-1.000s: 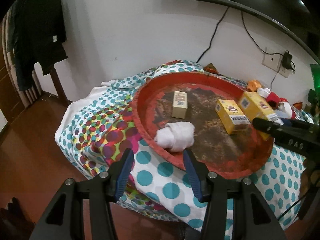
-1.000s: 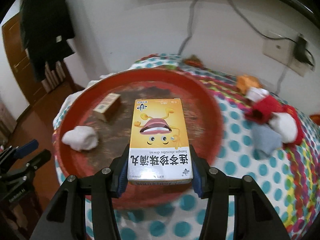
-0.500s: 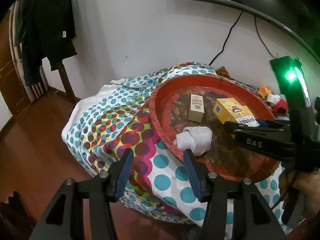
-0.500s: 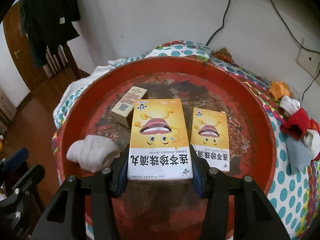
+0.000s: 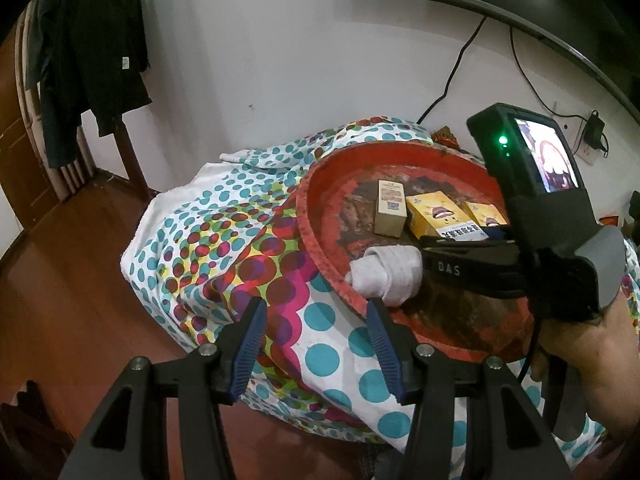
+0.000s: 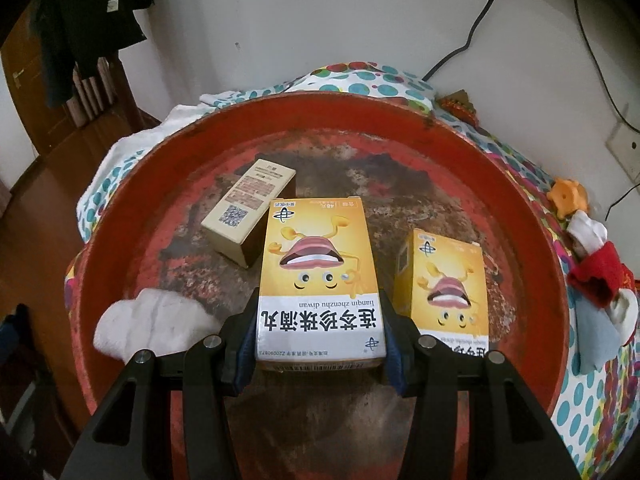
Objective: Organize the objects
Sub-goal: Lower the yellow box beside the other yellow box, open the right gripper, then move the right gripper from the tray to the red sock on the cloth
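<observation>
A: What has my right claw [image 6: 320,332] got?

B: It's clamped on a yellow box [image 6: 318,276], one blue pad on each side of the near end. The box sits over the red tray [image 6: 532,248], between the other two boxes; I can't tell if its bottom touches the tray.

A: From here I see a second yellow box [image 6: 444,296] just to its right, lying in the tray, and a beige box [image 6: 248,212] to its left, close to the held one's far corner. A white cloth roll [image 6: 152,330] lies at the tray's near left, by the rim.

B: And my left claw [image 5: 316,344]?

A: Its jaws stand apart with nothing between them. It hangs over the dotted cloth [image 5: 224,240] that covers the counter, just outside the tray's rim, with the right finger near the cloth roll.

B: In the left view I also see the hand [image 5: 588,344] gripping the right tool, whose little screen [image 5: 550,160] is lit.

A: Past the tray, on the right, lie an orange toy [image 6: 568,196] and a red and white one [image 6: 596,268].
</observation>
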Action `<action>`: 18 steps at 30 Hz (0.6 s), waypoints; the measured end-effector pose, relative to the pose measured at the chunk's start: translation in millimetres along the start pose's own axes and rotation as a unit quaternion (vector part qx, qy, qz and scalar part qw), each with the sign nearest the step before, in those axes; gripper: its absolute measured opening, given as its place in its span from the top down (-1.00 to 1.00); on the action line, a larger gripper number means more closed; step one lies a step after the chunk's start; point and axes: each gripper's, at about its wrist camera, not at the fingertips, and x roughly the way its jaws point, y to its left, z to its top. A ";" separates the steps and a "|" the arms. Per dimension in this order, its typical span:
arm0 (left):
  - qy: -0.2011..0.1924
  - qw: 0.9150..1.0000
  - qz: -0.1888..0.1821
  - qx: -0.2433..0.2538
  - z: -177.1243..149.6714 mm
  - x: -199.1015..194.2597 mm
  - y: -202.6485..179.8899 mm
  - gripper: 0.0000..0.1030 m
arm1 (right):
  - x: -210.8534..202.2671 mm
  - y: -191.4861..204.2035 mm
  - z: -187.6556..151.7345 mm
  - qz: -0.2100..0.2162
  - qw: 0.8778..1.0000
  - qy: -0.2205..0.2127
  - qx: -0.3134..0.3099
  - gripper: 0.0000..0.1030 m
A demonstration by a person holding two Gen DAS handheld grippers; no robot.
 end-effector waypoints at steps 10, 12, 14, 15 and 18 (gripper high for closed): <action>0.000 1.000 -0.010 -0.001 0.3 -0.4 -0.9 -0.03 | -10.9 -1.9 -3.9 0.009 1.000 -0.013 0.012 -0.29; -0.002 1.000 -0.009 0.003 0.0 -1.2 -2.8 -0.03 | -17.3 -4.0 -5.0 0.016 1.000 -0.018 0.013 -0.29; -0.003 1.000 -0.010 0.007 -0.5 -1.4 -5.3 -0.03 | -26.7 -8.0 -7.2 0.021 0.999 -0.028 0.017 -0.29; -0.003 1.000 -0.008 0.009 -0.8 -1.8 -6.6 -0.03 | -33.4 -10.5 -9.2 0.026 0.999 -0.036 0.019 -0.29; -0.004 1.000 -0.013 0.013 -1.8 -2.1 -10.5 -0.03 | -47.6 -16.6 -14.8 0.028 0.998 -0.050 0.015 -0.31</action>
